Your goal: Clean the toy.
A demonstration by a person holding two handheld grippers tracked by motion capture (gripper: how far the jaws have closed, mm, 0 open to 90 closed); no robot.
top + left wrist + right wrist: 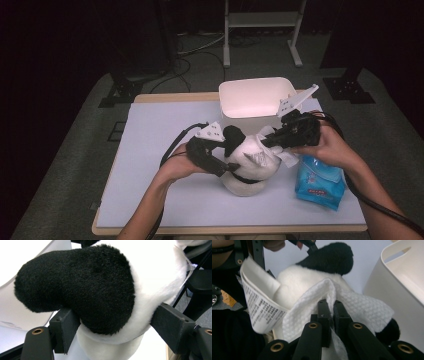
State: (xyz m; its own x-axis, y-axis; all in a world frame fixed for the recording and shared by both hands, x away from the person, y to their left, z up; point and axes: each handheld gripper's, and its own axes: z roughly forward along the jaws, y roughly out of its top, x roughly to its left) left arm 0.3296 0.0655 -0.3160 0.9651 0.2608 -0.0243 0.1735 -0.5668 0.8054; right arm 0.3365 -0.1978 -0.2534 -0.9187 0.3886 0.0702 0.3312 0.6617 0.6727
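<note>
Closest to me, near the front edge of the tabletop (pixel 150 200), my two forearms come in, each hand carrying its tongs toward the middle. My left tongs (pixel 110 327) are clamped on the plush panda (pixel 248 165): seen along them, one black pad presses under its black furry limb and the other pad bears on the white fur at the far side, so the toy is squeezed between them. My right tongs (pixel 331 315) are pressed together on a fold of white textured wipe (pixel 352 302), which is draped against the panda's white body; the jaws meet with the cloth pinched in the slit between them. Just beside the wipe, a white printed label (pixel 259 307) sticks out from the toy. From above, the panda sits about midway across the tabletop, a little toward the right, with my left tongs (pixel 225 150) on its left side and my right tongs (pixel 272 140) on its upper right. Behind it, at the back edge, stands an open white bin (pixel 250 100), near the toy. Off to the right, close to the front right corner, a blue pack of wipes (pixel 320 185) lies flat under my right wrist.
</note>
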